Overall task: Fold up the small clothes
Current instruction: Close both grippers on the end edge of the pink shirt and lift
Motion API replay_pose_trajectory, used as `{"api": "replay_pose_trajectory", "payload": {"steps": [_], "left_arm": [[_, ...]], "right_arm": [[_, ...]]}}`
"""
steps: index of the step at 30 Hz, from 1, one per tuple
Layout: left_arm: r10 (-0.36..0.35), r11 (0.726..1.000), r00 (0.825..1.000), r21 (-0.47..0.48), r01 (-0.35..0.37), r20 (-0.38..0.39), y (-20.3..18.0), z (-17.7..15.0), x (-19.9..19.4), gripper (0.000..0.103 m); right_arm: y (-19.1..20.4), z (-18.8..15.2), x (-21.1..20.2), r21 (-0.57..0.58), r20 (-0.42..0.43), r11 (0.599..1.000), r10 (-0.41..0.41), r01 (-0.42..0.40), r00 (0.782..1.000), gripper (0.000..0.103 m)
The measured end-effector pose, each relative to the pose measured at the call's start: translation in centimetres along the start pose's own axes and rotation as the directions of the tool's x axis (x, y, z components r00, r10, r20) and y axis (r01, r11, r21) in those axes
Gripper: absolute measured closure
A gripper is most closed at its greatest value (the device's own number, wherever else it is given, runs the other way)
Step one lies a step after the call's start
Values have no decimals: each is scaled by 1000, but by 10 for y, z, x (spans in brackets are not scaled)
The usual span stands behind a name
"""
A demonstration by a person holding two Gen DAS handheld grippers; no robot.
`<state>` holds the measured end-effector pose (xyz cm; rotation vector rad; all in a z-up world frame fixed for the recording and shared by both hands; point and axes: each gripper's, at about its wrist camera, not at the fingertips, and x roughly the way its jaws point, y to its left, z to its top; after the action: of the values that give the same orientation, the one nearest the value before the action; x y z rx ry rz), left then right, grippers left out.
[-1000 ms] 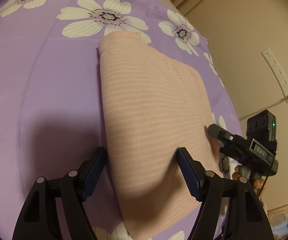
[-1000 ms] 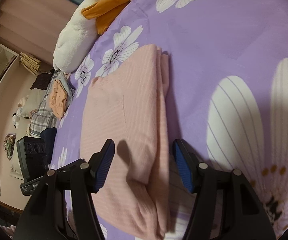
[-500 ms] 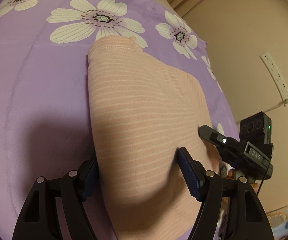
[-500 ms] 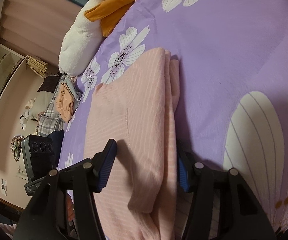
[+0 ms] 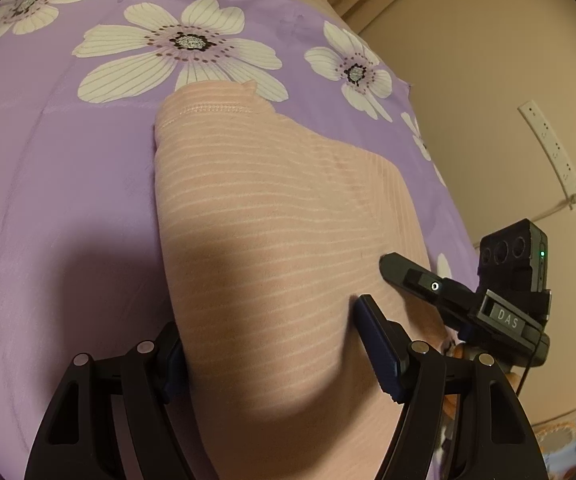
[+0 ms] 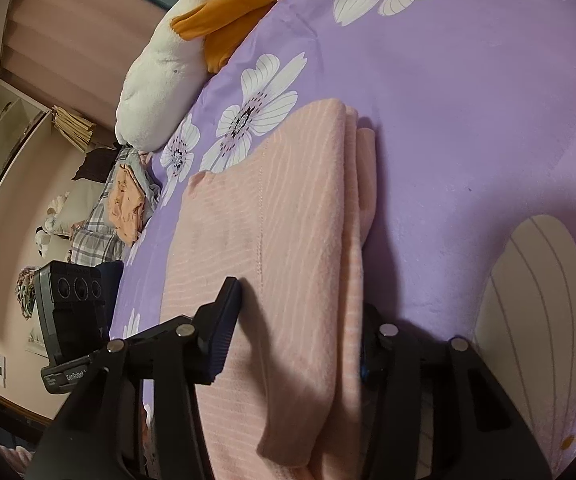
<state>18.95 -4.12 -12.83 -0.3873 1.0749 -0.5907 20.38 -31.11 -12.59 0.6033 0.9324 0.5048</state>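
Right claw point(image 6: 294, 332) closing astride the pink garment's point(image 6: 263, 216) folded edge, left claw point(image 5: 267, 356) wide astride its other side.

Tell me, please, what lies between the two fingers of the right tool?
The folded edge of the pink striped garment lies between the closing fingers of the right tool, as the right wrist view shows.

I see a soft, matt pink knit garment point(image 5: 271, 240) with fine pale ribbing, lying on a smooth purple cloth bedsheet point(image 5: 59, 184) printed with white flowers, my grippers' fingers point(image 6: 223, 320) in matt black plastic with ridged blue pads, and a fuzzy white plush toy point(image 6: 159, 76).
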Motion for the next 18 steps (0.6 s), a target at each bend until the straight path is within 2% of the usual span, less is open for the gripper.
{"api": "replay_pose_trajectory", "payload": {"steps": [11, 18], "left_arm": [[42, 999, 999, 29, -42, 15, -6, -1, -3, 32], [70, 995, 997, 62, -72, 33, -14, -4, -8, 49]], "right_arm": [[15, -2, 2, -52, 29, 997, -52, 53, 998, 69], [33, -5, -2, -118, 69, 986, -106, 114, 992, 75]]}}
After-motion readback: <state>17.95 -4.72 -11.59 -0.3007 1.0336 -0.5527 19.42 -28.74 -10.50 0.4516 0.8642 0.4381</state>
